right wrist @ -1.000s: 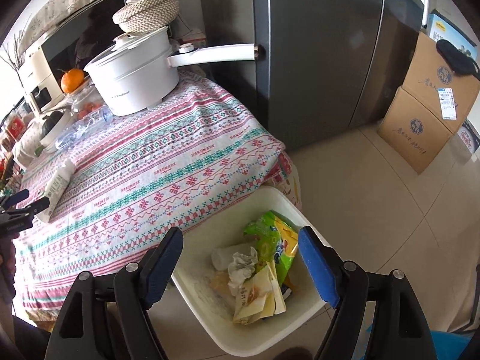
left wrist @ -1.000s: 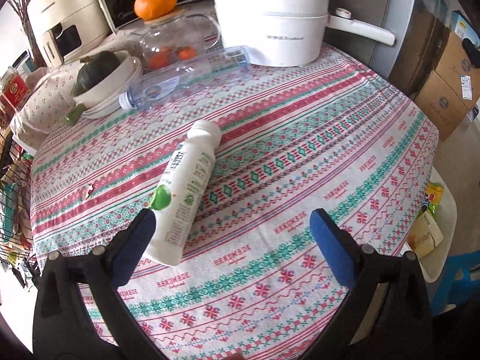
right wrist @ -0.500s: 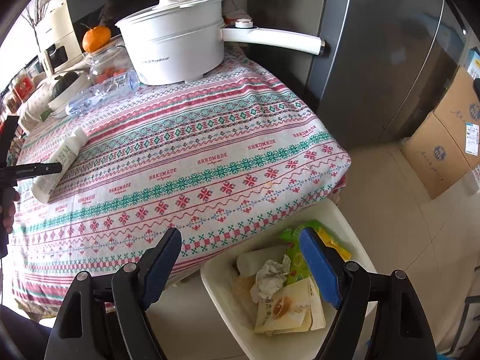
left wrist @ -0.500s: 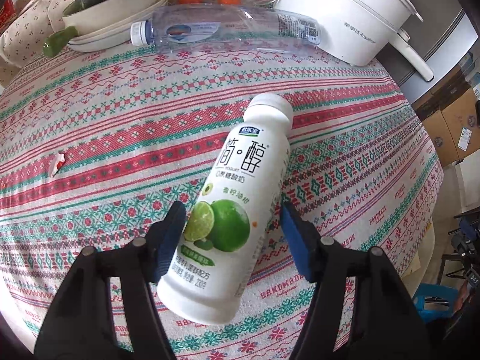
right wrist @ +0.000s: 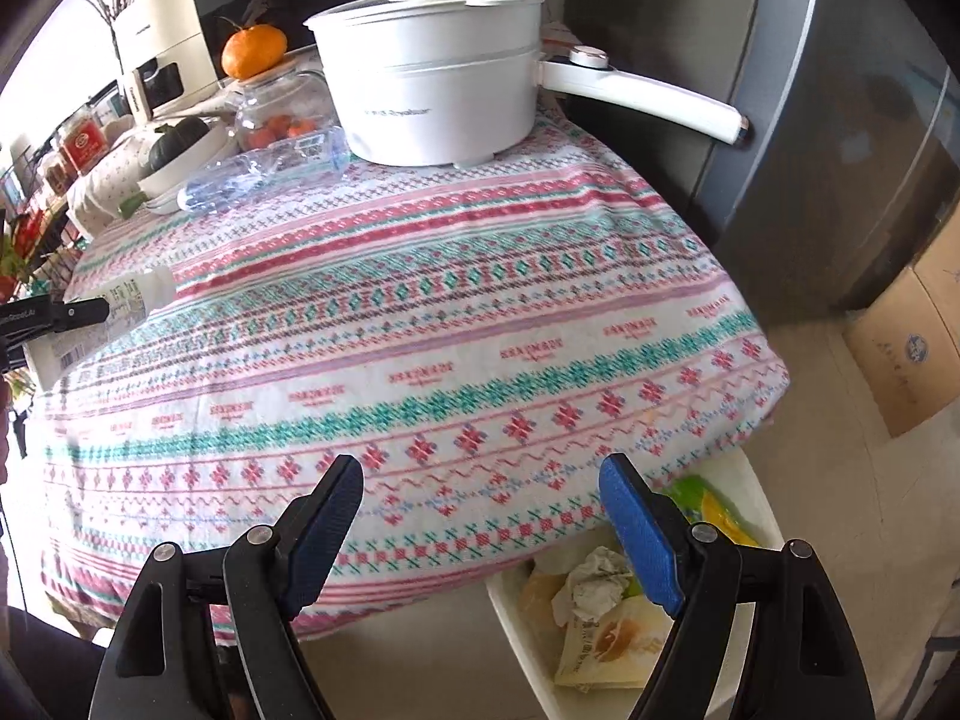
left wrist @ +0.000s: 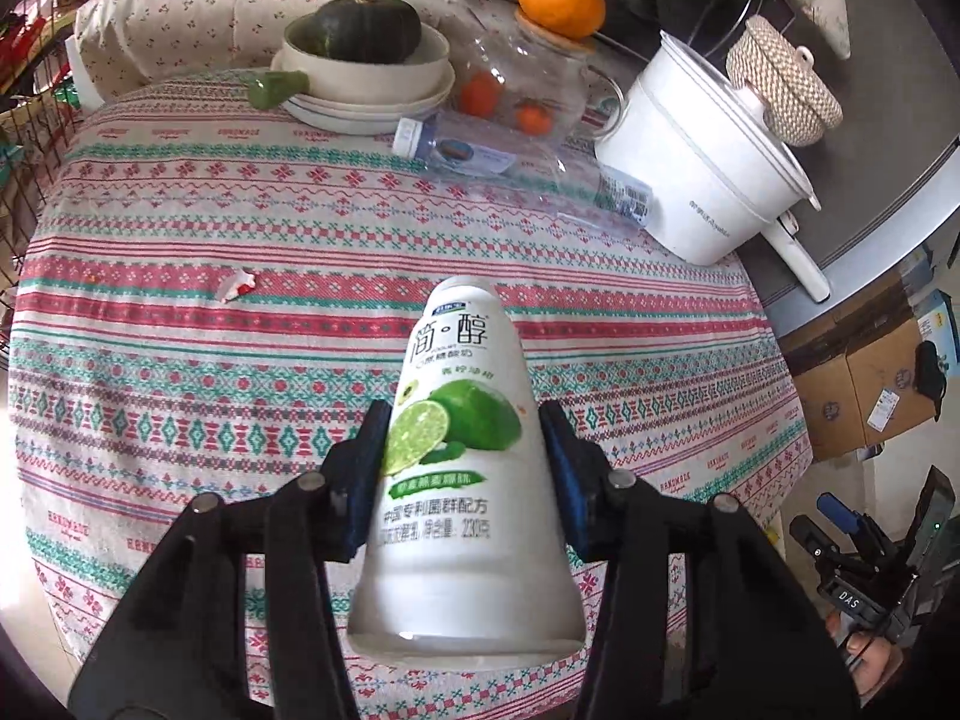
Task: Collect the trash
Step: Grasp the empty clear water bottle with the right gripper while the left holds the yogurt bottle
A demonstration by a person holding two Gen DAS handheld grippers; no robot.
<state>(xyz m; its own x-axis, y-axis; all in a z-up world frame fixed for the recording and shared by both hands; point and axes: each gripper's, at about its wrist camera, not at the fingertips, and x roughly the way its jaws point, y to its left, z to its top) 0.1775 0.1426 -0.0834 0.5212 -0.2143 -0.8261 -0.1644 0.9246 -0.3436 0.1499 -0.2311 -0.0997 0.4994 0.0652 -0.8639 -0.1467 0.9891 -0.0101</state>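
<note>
A white yogurt bottle (left wrist: 456,348) with a lime picture sits between the blue pads of my left gripper (left wrist: 463,414). The jaws are closing and the pads touch both its sides. In the right wrist view the same bottle (right wrist: 129,294) is at the table's left edge. My right gripper (right wrist: 481,468) stands open and empty over the near table edge, beside the white trash bin (right wrist: 510,618). The bin holds crumpled paper (right wrist: 591,585) and wrappers. A clear plastic bottle (left wrist: 510,168) lies at the back of the table, and a small paper scrap (left wrist: 237,287) lies on the cloth.
At the back of the patterned tablecloth (left wrist: 180,396) stand a white pot (left wrist: 702,180), a bowl with a dark squash (left wrist: 360,54) and a glass jar topped by an orange (left wrist: 540,78). A grey fridge (right wrist: 840,120) and cardboard boxes (left wrist: 870,384) are to the right.
My left gripper moved up to the yogurt bottle, rolled, and narrowed its jaws around it. My right gripper swung from over the bin towards the table edge, still open.
</note>
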